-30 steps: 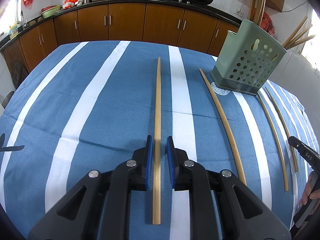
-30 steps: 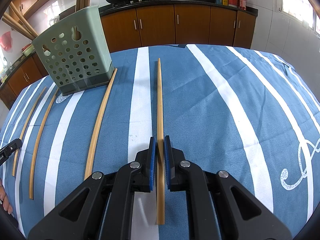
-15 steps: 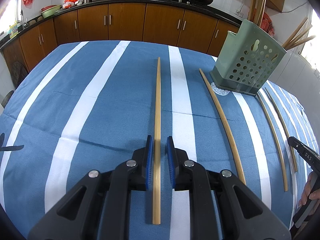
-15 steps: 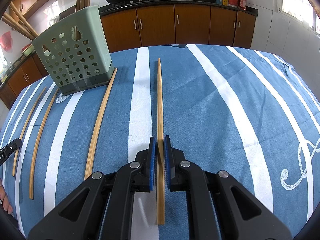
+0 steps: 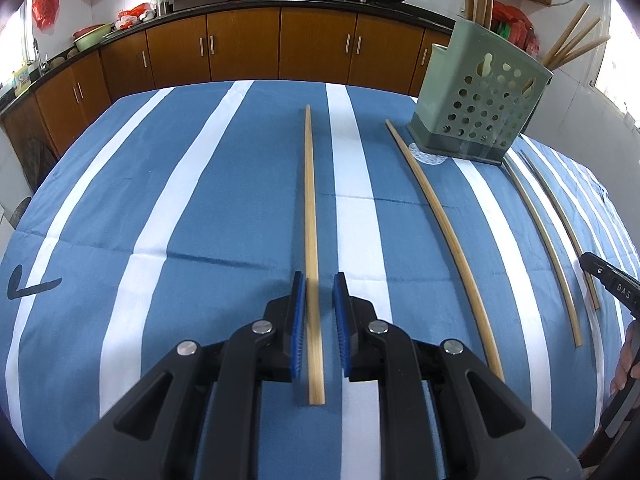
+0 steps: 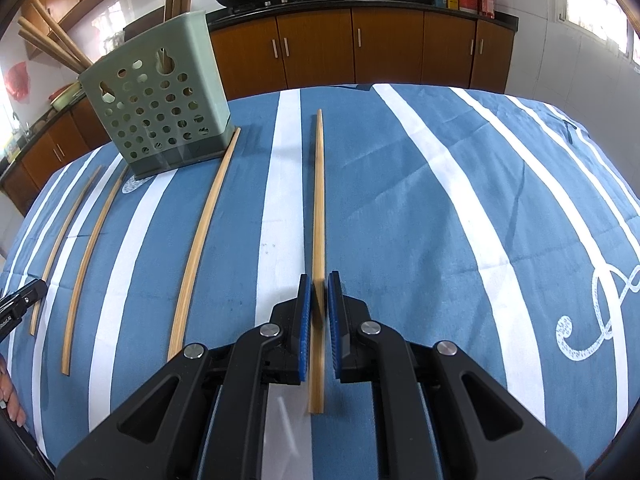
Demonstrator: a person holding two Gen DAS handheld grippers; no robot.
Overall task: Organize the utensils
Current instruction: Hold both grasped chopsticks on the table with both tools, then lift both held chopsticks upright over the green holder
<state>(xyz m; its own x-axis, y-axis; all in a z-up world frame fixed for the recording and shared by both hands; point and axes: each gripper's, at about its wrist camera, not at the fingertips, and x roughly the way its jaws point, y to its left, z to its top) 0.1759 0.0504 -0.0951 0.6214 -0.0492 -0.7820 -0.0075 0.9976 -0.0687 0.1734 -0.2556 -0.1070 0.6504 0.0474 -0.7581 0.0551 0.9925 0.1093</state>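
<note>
Several long bamboo chopsticks lie on the blue-and-white striped cloth. My left gripper point(image 5: 319, 280) straddles one chopstick point(image 5: 309, 208); its blue pads stand slightly apart from the stick, with a gap on the right side. My right gripper point(image 6: 319, 280) straddles another chopstick point(image 6: 319, 208); its pads sit close on both sides, and I cannot tell whether they pinch it. A green perforated utensil holder point(image 5: 482, 110) stands upright at the back with several chopsticks in it; it also shows in the right wrist view point(image 6: 158, 106).
Loose chopsticks lie beside the held ones: a curved one point(image 5: 444, 232) and two thinner ones point(image 5: 544, 236) by the holder. In the right view a chopstick point(image 6: 204, 236) lies left of my gripper. Wooden cabinets point(image 5: 240, 48) line the back.
</note>
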